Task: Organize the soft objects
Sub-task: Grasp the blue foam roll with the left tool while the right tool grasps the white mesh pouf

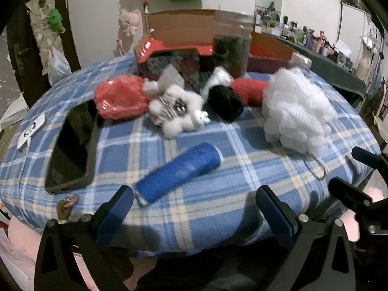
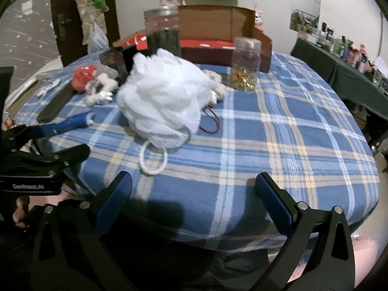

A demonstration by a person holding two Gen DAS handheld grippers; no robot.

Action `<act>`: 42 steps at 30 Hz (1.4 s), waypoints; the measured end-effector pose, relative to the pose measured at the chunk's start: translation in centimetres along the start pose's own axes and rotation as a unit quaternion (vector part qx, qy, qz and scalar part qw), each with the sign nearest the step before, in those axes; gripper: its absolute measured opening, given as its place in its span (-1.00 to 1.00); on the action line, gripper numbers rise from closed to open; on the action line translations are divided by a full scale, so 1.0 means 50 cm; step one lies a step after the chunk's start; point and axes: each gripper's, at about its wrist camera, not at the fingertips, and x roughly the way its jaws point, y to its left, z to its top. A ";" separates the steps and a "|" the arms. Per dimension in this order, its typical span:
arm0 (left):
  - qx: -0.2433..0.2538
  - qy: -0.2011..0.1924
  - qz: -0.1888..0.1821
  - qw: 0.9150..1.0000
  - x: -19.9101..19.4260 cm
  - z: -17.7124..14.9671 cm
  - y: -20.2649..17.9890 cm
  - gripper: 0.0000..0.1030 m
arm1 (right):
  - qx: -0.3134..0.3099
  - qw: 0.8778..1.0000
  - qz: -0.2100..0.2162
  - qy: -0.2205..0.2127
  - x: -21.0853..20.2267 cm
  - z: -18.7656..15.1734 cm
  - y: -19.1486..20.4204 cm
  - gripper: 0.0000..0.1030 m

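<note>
Trouble ahead — both tongs, left tongs [image 1: 195, 208] and right tongs [image 2: 194, 196], gape empty; white pouf [image 2: 162, 99] could snag its loop [image 2: 153, 158] mid-lift.

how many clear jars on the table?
2. A tall jar stands at the back by the cardboard box; a smaller jar of gold pieces stands right of the white mesh pouf. Others may be hidden.

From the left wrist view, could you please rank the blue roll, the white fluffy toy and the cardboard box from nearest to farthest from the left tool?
1. Blue roll, just ahead of the left tool.
2. White fluffy toy, mid-table.
3. Cardboard box, at the back.
</note>
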 end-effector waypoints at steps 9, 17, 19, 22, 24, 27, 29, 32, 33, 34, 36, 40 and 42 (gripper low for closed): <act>-0.016 -0.018 -0.006 1.000 -0.018 0.033 0.038 0.87 | -0.011 0.999 0.026 -0.041 -0.032 0.059 0.003 1.00; -0.005 0.000 -0.028 1.000 0.005 0.035 0.038 0.69 | 0.024 0.997 0.064 -0.030 0.002 0.097 -0.010 1.00; 0.000 0.001 -0.027 1.000 0.008 0.035 0.038 0.67 | 0.022 0.997 0.069 -0.029 0.007 0.105 -0.005 1.00; 0.009 0.004 -0.026 1.000 0.016 0.035 0.040 0.61 | 0.011 0.998 0.063 -0.026 0.022 0.119 0.006 1.00; 0.014 0.009 -0.025 1.000 0.022 0.035 0.038 0.48 | 0.010 0.998 0.065 -0.024 0.031 0.124 0.012 1.00; 0.023 0.011 -0.029 0.999 0.029 0.036 0.033 0.35 | 0.010 0.997 0.069 -0.017 0.048 0.130 0.019 1.00; 0.031 0.009 -0.033 0.999 0.030 0.039 0.027 0.13 | 0.010 0.997 0.071 -0.015 0.055 0.133 0.022 1.00; 0.044 0.009 -0.042 0.998 0.032 0.044 0.016 -0.19 | 0.010 0.997 0.072 -0.014 0.063 0.140 0.025 1.00; 0.047 0.009 -0.043 0.998 0.032 0.045 0.014 -0.22 | 0.010 0.997 0.074 -0.013 0.065 0.142 0.026 0.99; 0.050 0.007 -0.042 0.998 0.031 0.045 0.010 -0.29 | 0.010 0.997 0.076 -0.012 0.068 0.144 0.027 0.95; 0.054 0.005 -0.041 0.998 0.029 0.043 0.007 -0.36 | 0.006 0.997 0.072 -0.009 0.072 0.146 0.031 0.77; 0.055 0.003 -0.039 0.998 0.026 0.043 0.005 -0.46 | 0.005 0.997 0.075 -0.002 0.078 0.144 0.030 0.34; 0.053 0.003 -0.039 0.998 0.025 0.044 0.005 -0.49 | 0.000 0.997 0.073 -0.004 0.076 0.142 0.031 0.23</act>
